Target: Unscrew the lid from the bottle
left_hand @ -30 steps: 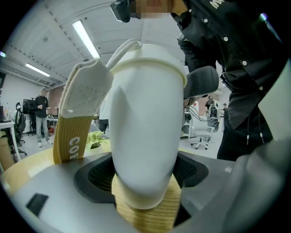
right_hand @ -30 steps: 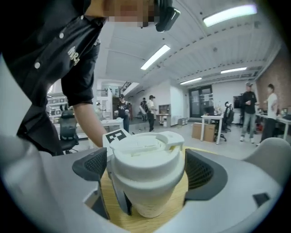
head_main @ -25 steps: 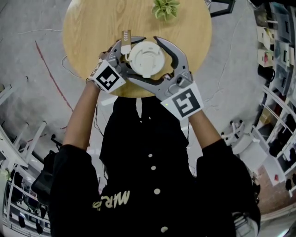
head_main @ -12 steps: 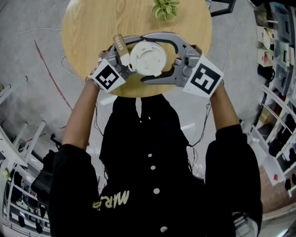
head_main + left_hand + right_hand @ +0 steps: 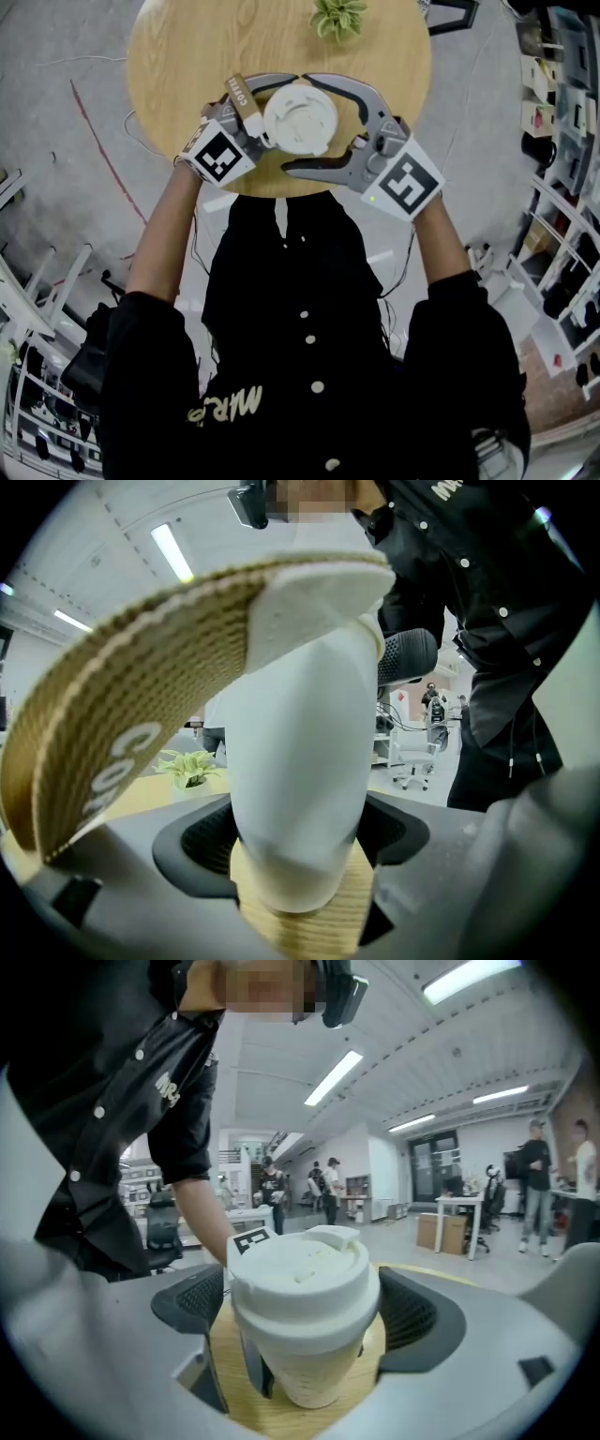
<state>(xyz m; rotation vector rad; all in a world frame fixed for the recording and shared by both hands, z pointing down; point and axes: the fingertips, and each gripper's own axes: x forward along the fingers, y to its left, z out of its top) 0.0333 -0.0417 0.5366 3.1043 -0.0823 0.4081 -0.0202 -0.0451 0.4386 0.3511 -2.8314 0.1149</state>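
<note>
A white paper cup [image 5: 300, 780] with a white lid [image 5: 300, 119] stands near the front edge of the round wooden table [image 5: 187, 56]. A brown cardboard sleeve [image 5: 240, 94] sticks out tilted at its left side. My left gripper [image 5: 272, 111] is shut on the cup's body, its pads [image 5: 202, 841] against the cup wall. My right gripper [image 5: 293, 123] reaches in from the right with its jaws round the lid [image 5: 302, 1279]. Those jaws have just been opening; a gap shows on each side of the lid, so they stand open.
A small green potted plant [image 5: 336, 17] sits at the table's far edge. The person's dark jacket is right behind the table's near edge. Shelves and office furniture stand around on the grey floor.
The right gripper swung round the lid toward the far right, then came partly back toward the person. The left gripper and the cup stayed where they were.
</note>
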